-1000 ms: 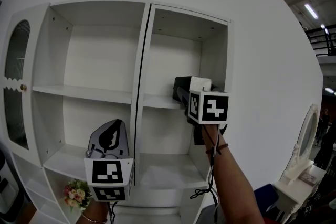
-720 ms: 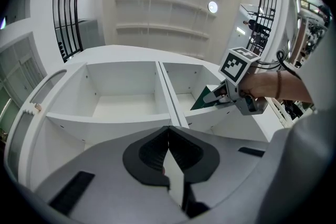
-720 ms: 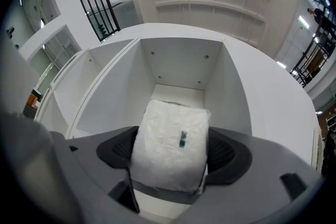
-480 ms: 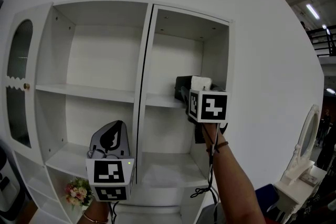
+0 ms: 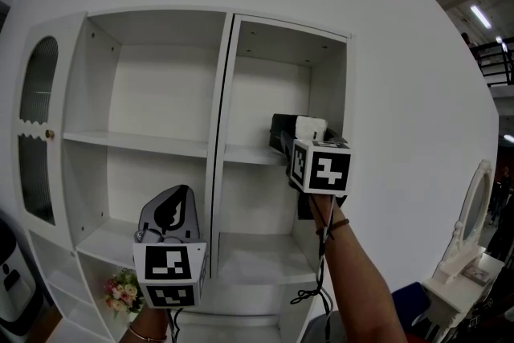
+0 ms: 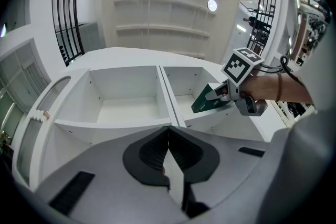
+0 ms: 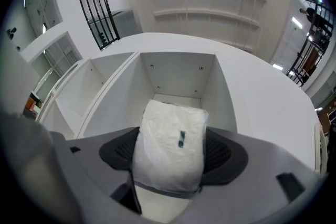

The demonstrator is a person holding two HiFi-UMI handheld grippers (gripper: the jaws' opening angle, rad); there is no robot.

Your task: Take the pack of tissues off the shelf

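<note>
The pack of tissues (image 7: pixel 170 144), white wrap with a small green mark, lies between the pads of my right gripper (image 7: pixel 170 136), whose jaws are closing and pressing on its sides. In the head view the pack (image 5: pixel 307 127) is at the front edge of the right compartment's middle shelf (image 5: pixel 249 157), and the right gripper (image 5: pixel 297 134) reaches in from the right. From the left gripper view the pack (image 6: pixel 207 99) shows a green side. My left gripper (image 5: pixel 169 201) hangs lower left, in front of the cabinet, jaws together and empty (image 6: pixel 168 136).
The white cabinet has a vertical divider (image 5: pixel 218 140) between two open compartments and a glazed door (image 5: pixel 36 132) at the left. A small bunch of flowers (image 5: pixel 120 291) sits on a low shelf. A table mirror (image 5: pixel 470 209) stands at the far right.
The right gripper and the pack have shifted very slightly right and down at the shelf edge. The left gripper has stayed in place.
</note>
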